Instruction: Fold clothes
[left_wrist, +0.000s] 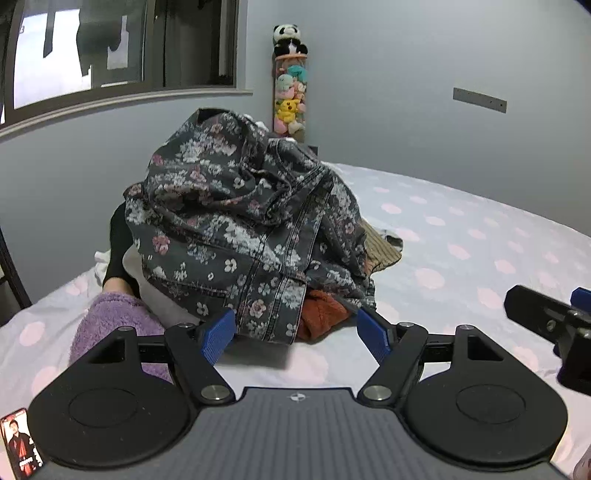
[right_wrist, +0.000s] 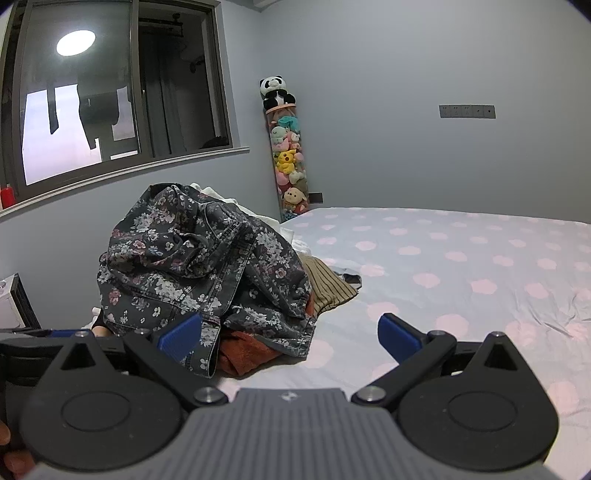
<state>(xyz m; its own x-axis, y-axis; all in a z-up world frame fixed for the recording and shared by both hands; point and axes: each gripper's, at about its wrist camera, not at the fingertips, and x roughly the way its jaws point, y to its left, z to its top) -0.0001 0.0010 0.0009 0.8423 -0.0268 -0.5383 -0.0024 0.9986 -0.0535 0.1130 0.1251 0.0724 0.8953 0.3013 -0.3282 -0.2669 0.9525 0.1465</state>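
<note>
- My left gripper (left_wrist: 295, 334) is spread wide with nothing in it, low over the bed (left_wrist: 461, 236), fingertips just short of the pile's front edge.
- My right gripper (right_wrist: 290, 338) is wide open and empty too, just right of the heap.
- The floral denim jacket (left_wrist: 236, 225) sits crumpled on top of the clothes pile, with a rust-orange garment (left_wrist: 321, 315) poking out underneath.

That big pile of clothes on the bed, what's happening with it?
A person is about to fold laundry using a two-finger gripper in each hand. The left gripper and the right gripper are both open and empty, held low in front of the pile. On top sits a dark floral denim garment, with a rust-orange piece and a brown striped one peeking out beneath. The pile rests on a bed sheet with pink spots. Nothing has been picked up yet.
</note>
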